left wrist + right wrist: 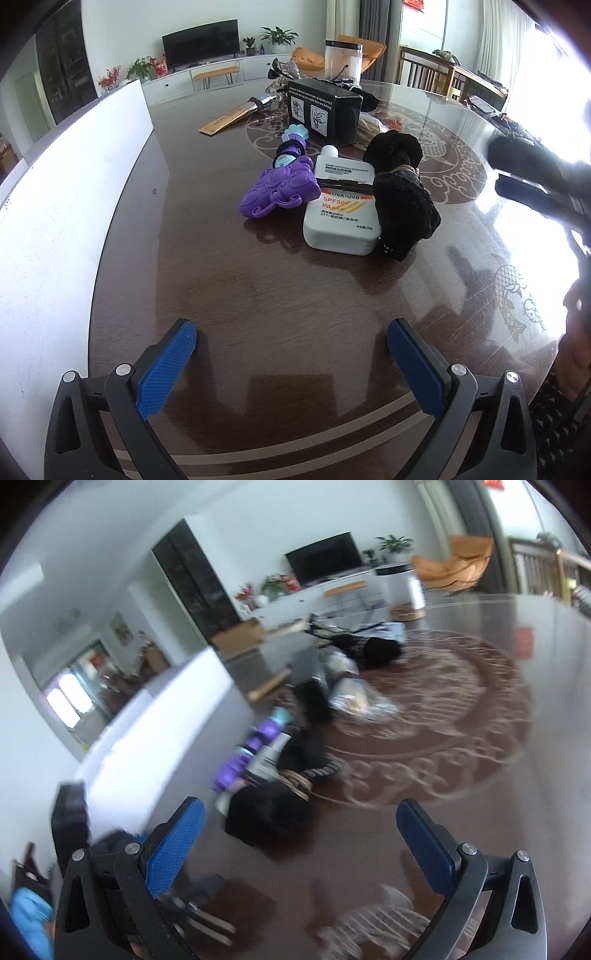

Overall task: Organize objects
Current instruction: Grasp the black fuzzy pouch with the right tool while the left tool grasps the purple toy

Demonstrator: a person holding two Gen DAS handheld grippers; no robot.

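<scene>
The left tongs (pixel 291 354) gape empty over bare counter (pixel 221 280). At their 12 o'clock lies the white sunscreen bottle (pixel 341 206), long axis running 6 to 12, cap far, between purple toy (pixel 280 188) and black cloth (pixel 400 192). The right tongs (pixel 301 834) are open too; their blurred view puts the pile at 11 o'clock, seemingly nearer.

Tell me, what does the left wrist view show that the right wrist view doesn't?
Only the left wrist view is sharp enough to read the SPF print on the white sunscreen bottle, with a dark hair clip lying across it, and it shows fish patterns on the table. Only the right wrist view, which is blurred, shows crinkled plastic bags behind the black box and something blue at lower left. Both show the purple toy, black fabric, television and an open hand-held gripper: left, right.
</scene>
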